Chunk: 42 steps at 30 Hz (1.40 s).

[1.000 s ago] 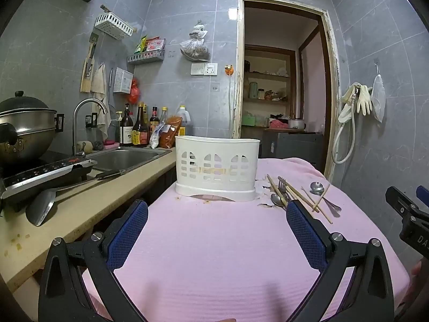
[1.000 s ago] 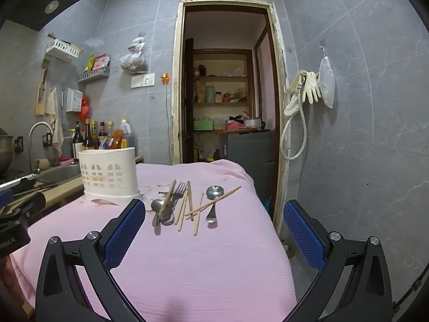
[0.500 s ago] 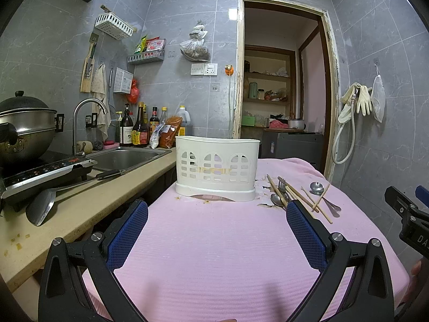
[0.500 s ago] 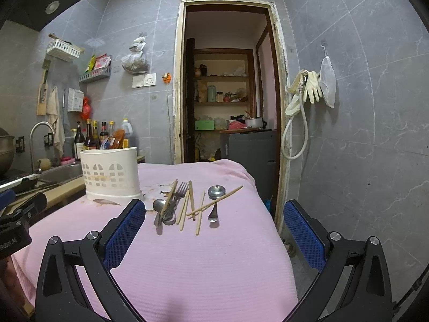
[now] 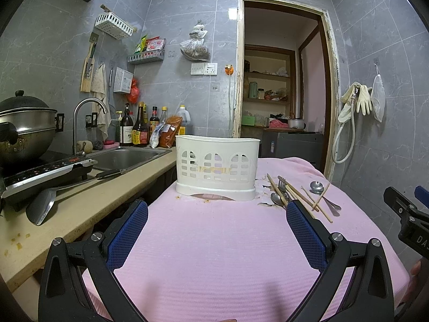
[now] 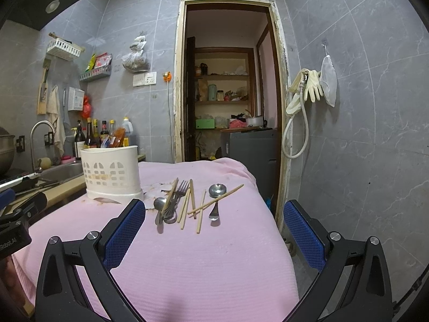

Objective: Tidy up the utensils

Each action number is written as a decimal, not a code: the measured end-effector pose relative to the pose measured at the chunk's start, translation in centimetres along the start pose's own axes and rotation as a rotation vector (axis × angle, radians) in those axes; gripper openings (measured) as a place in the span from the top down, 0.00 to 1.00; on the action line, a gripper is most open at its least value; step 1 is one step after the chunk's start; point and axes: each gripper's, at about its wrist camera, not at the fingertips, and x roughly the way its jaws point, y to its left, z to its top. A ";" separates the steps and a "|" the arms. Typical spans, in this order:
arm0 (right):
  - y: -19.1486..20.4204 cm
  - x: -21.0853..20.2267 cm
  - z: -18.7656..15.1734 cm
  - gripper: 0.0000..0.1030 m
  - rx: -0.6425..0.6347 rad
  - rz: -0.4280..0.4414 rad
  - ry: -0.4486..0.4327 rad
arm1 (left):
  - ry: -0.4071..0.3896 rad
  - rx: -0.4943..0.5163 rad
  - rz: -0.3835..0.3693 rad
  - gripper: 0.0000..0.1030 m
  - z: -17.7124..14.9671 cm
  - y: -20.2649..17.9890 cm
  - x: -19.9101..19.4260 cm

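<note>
White caddy point(image 6: 111, 173) just left of scattered chopsticks point(image 6: 199, 206), fork point(image 6: 179, 191), spoons point(image 6: 215, 196)

Your right gripper point(image 6: 214, 230) hangs wide open over the pink cloth point(image 6: 209, 263). Ahead: chopsticks point(image 6: 199, 209), fork point(image 6: 178, 194) & spoons point(image 6: 215, 197) scattered, just right of the white holder point(image 6: 111, 177).

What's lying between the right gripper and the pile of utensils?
Nothing: in the right wrist view only bare pink cloth lies between the open right gripper and the utensils.
</note>
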 end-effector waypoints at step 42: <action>1.2 0.2 -0.7 0.00 -0.003 0.004 0.011 | 0.006 -0.003 0.001 0.02 -0.5 -0.1 0.2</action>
